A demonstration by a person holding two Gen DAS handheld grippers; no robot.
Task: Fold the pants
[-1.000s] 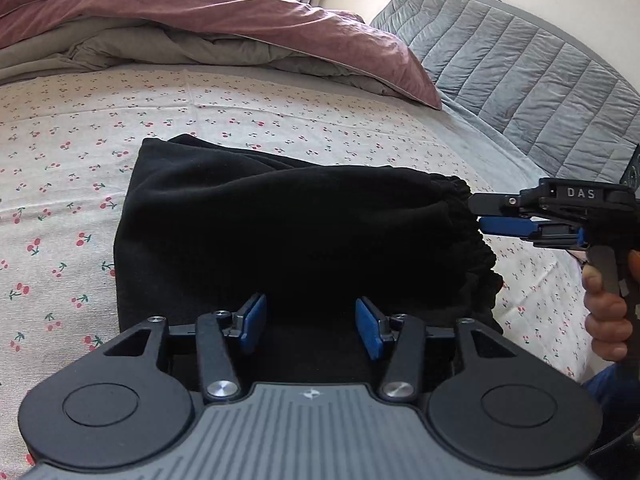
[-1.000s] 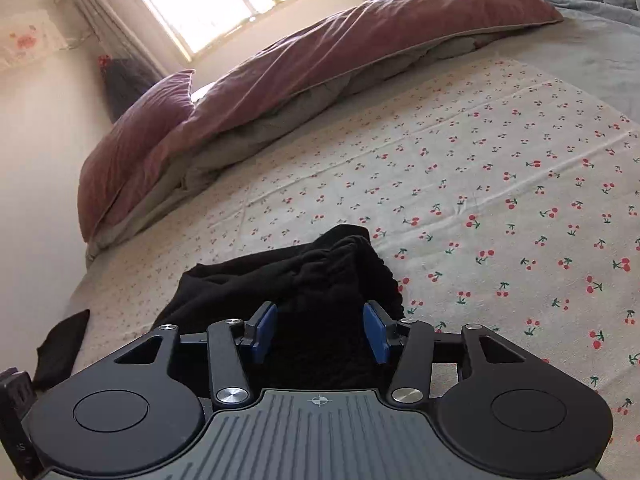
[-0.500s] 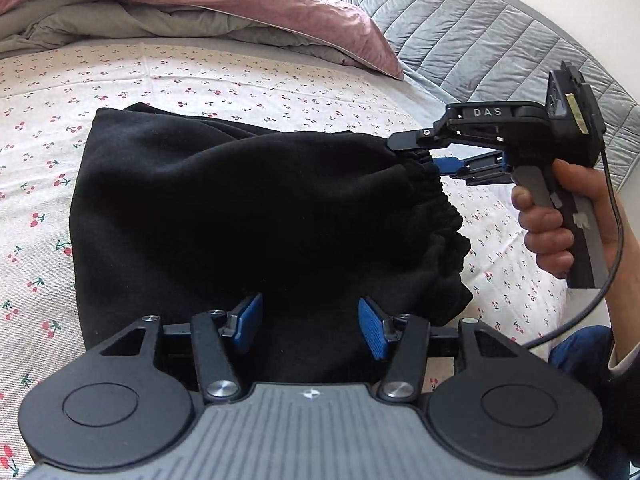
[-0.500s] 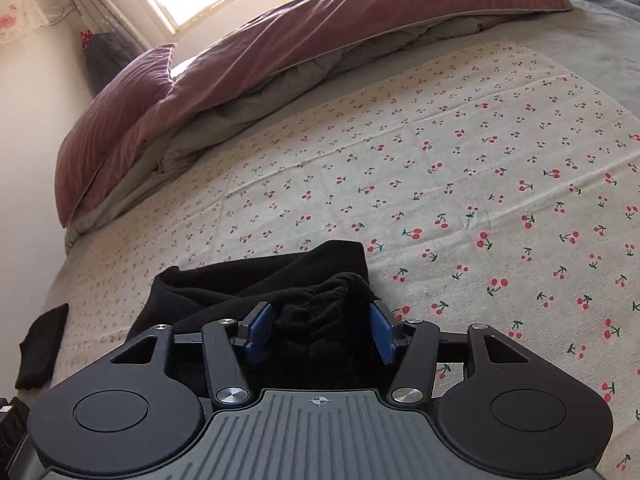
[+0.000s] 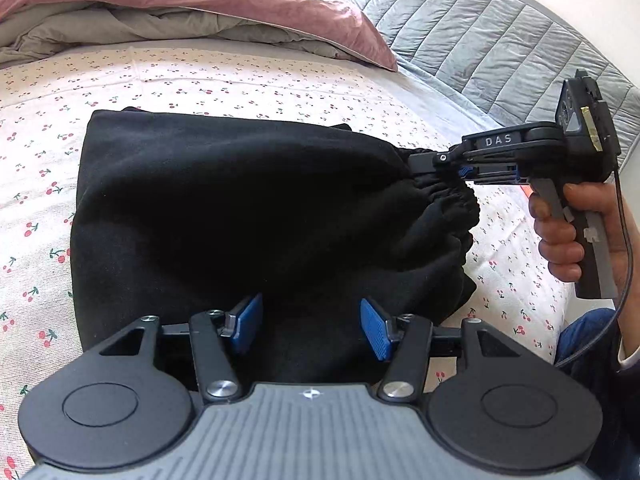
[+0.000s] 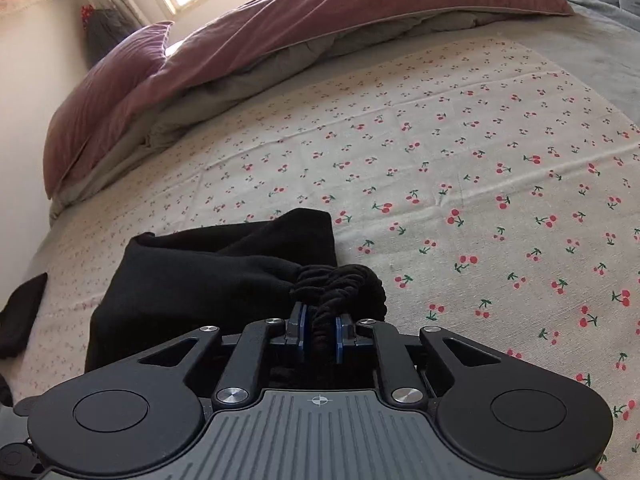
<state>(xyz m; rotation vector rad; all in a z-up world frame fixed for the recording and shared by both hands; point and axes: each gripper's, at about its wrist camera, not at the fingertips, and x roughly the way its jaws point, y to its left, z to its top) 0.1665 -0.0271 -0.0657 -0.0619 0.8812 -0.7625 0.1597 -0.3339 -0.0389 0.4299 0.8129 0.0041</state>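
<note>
The black pants [image 5: 248,216] lie folded on the cherry-print sheet [image 5: 224,84], their gathered elastic waistband [image 5: 452,200] at the right end. My left gripper [image 5: 310,330] is open, its blue pads [image 5: 248,322] spread over the near edge of the pants. My right gripper [image 6: 319,338] is shut on the bunched waistband [image 6: 340,284]. It also shows in the left wrist view [image 5: 448,168], pinching the top right corner of the pants, held by a hand [image 5: 560,236].
A mauve and grey duvet [image 6: 304,40] is heaped along the far side of the bed. A grey quilted headboard [image 5: 500,40] stands at the right. A small dark cloth [image 6: 20,316] lies at the bed's left edge. Bare sheet [image 6: 500,184] spreads right of the pants.
My right gripper has closed from open onto the waistband. The left gripper stayed open over the near edge of the pants.
</note>
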